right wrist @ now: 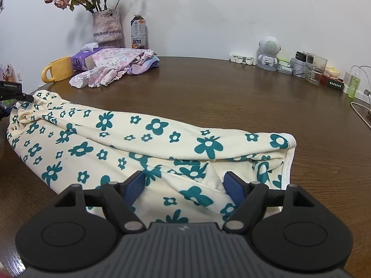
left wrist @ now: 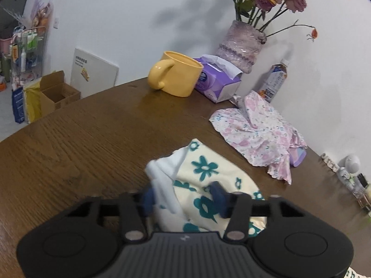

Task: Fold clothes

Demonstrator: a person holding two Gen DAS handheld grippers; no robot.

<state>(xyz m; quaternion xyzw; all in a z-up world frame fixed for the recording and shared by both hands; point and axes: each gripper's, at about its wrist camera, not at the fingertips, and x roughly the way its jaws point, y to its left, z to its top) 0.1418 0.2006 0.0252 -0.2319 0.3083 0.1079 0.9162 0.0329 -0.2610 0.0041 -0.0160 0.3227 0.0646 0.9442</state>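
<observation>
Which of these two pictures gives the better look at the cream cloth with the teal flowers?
The right wrist view: the cream floral cloth lies spread across the table, nearly its whole length visible. The left wrist view shows only one bunched end, partly hidden behind the left hand-held gripper, whose fingers sit apart around it.

Both close, low; sharing garment [right wrist: 143, 143].

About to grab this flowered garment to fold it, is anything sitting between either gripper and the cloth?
Nothing visible. The left gripper and right gripper both have their jaws open directly over the flowered garment.
</observation>
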